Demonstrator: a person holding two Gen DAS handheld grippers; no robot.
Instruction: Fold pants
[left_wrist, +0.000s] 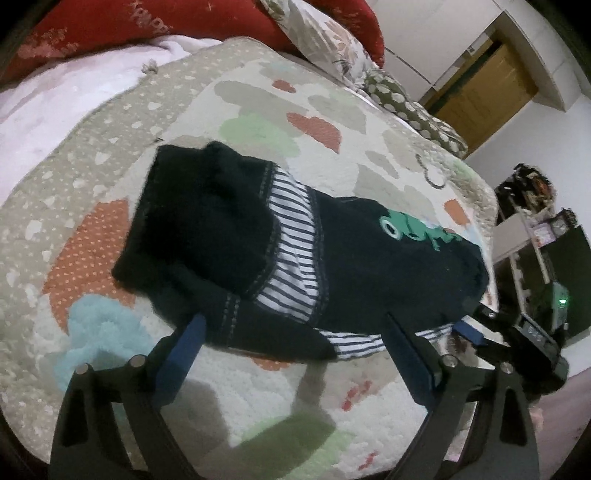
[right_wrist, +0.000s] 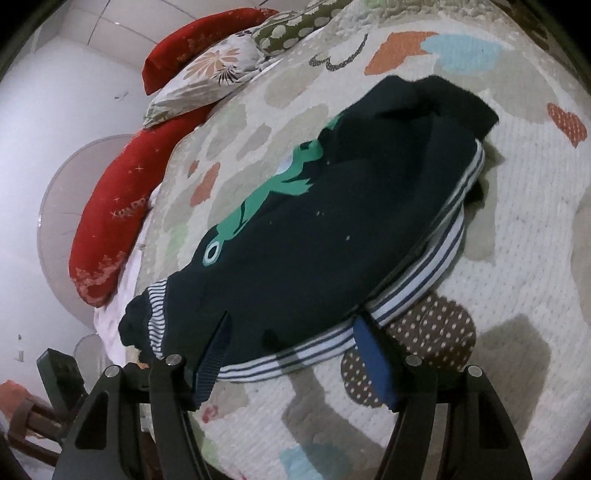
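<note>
The dark navy pants (left_wrist: 221, 236) with a striped white lining and a green crocodile print (left_wrist: 417, 229) lie folded in a heap on the patterned bedspread (left_wrist: 295, 110). My left gripper (left_wrist: 295, 325) is open, its blue pads on either side of the pants' near edge. In the right wrist view the pants (right_wrist: 314, 236) fill the middle, with the striped waistband (right_wrist: 406, 295) along the near side. My right gripper (right_wrist: 291, 325) is open, its pads straddling the waistband edge. The right gripper (left_wrist: 480, 325) also shows at the pants' far right end in the left wrist view.
Red pillows (right_wrist: 110, 206) and a floral pillow (right_wrist: 207, 77) lie along the bed's far side. A white blanket (left_wrist: 48, 107) lies at the left. Past the bed's right edge stand a cluttered rack (left_wrist: 528, 206) and a wooden door (left_wrist: 484, 88).
</note>
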